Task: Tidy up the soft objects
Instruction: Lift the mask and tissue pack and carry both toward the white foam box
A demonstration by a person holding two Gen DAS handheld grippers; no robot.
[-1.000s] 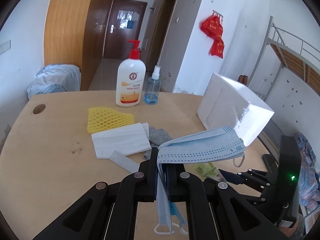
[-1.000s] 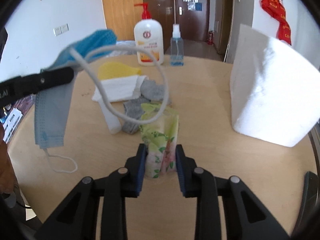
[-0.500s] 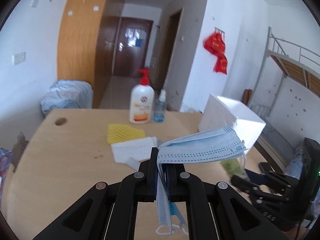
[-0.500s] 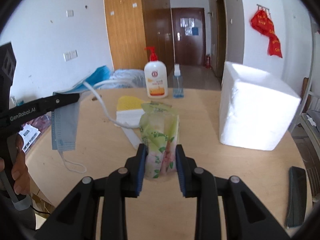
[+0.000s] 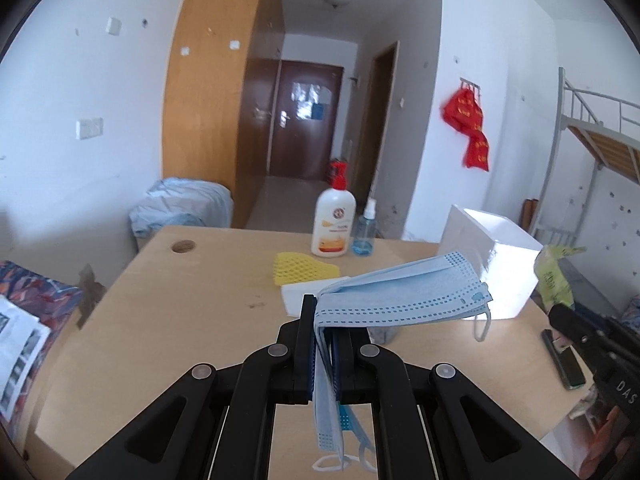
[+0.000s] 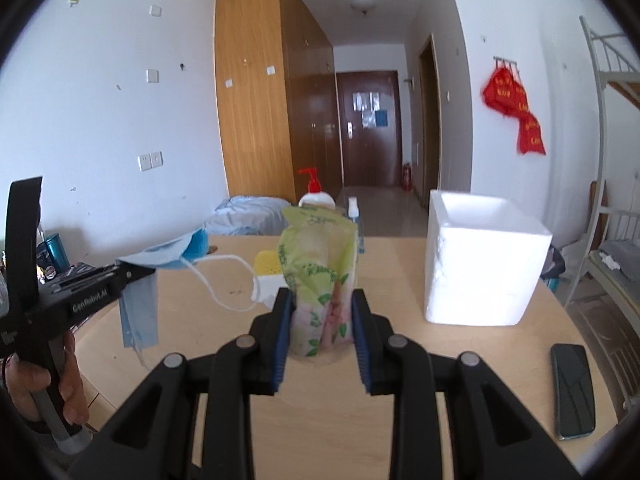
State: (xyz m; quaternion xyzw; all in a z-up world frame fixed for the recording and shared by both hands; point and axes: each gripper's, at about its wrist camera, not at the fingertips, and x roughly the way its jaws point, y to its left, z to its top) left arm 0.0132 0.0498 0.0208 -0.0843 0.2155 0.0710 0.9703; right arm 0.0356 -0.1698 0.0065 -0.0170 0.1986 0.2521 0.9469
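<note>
Tabletop: pale wood, rounded edge, both grippers held above it.

White foam box: open-topped, standing on the right side of the tabletop.

Left gripper: jaws nearly closed, pinching a blue face mask by its folded edge. Most of the mask juts out to the right, the rest hangs down between the fingers, ear loops dangling. A hand grips the handle.

Right gripper: jaws partway apart, clamped on a green floral tissue pack, held upright, clear of the tabletop.

Lotion pump bottle and blue spray bottle: side by side at the far edge.

Yellow mesh sleeve: flat, just before the bottles, white folded cloth beside it.

Dark phone: right front, near the edge.
</note>
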